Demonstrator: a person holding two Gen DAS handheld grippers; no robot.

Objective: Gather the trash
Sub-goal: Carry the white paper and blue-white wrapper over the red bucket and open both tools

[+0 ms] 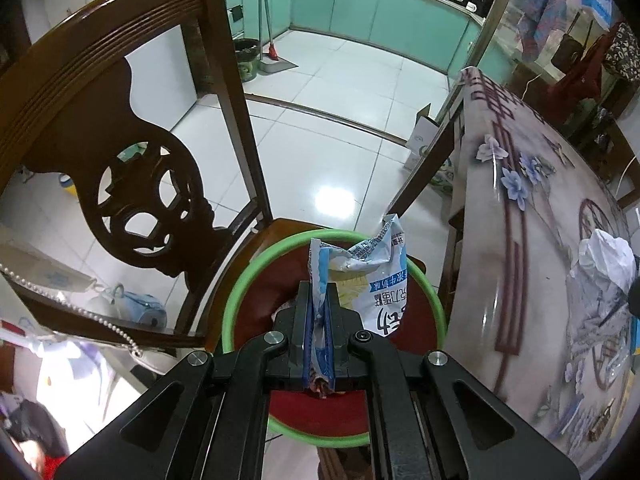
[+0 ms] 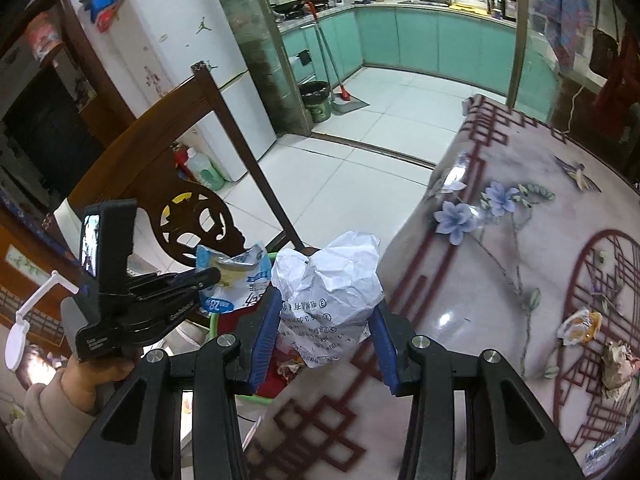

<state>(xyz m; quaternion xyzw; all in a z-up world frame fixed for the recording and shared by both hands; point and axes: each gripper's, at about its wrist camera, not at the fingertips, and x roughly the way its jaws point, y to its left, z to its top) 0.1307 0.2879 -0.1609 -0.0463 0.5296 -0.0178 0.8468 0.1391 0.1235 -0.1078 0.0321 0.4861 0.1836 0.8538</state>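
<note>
We saw the crumpled blue-and-white snack wrapper (image 1: 362, 276) pinched flat between the pads of the left gripper (image 1: 319, 320), its free end sticking up past the fingertips over the green-rimmed red basin (image 1: 240, 280) on the wooden chair (image 1: 120, 128). The crumpled white paper (image 2: 332, 280) sat clamped between the blue pads of the right gripper (image 2: 326, 336), just right of the basin, at the near edge of the flowered tablecloth (image 2: 500, 240). More scraps (image 2: 616, 364) lay far right on the cloth.

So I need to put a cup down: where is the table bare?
The tablecloth is bare between the blue flowers and the red round lattice motif. Crowded: wrappers on that motif at the right, crumpled paper at the near corner.
</note>
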